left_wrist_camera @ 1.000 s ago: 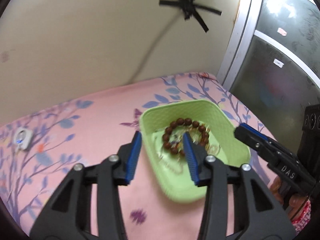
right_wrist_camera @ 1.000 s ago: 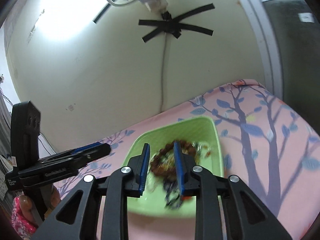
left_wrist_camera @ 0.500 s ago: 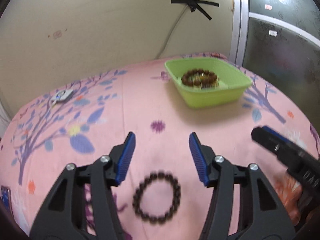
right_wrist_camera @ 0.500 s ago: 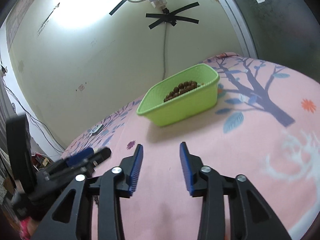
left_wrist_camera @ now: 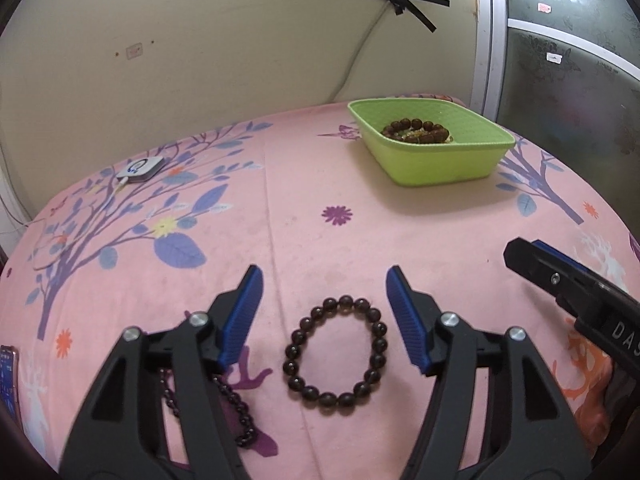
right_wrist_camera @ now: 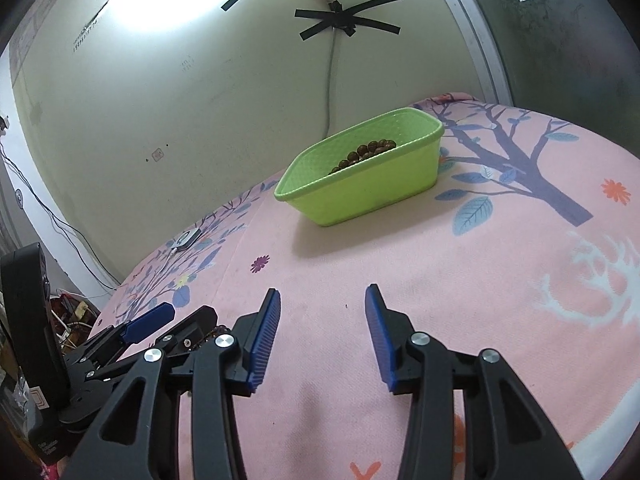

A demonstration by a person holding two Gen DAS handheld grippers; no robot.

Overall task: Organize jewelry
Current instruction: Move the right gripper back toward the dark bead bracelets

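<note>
the left gripper point(left_wrist_camera: 324, 312) is opening its jaws around a dark bracelet point(left_wrist_camera: 336, 356) on the pink sheet point(left_wrist_camera: 320, 240), pads not touching it. the right gripper point(right_wrist_camera: 320, 336) is opening, nothing between its jaws. a green basket point(left_wrist_camera: 440, 164) holds 1 brown bracelet point(left_wrist_camera: 416, 130).

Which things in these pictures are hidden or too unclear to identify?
- Small-bead strand, left wrist view: partly hidden under the left gripper's finger.
- Basket contents, right wrist view: near wall hides all but some brown beads.
- Dark bracelet: right wrist view barely shows it.

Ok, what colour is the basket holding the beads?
Lime green basket, clearest in the left wrist view.
</note>
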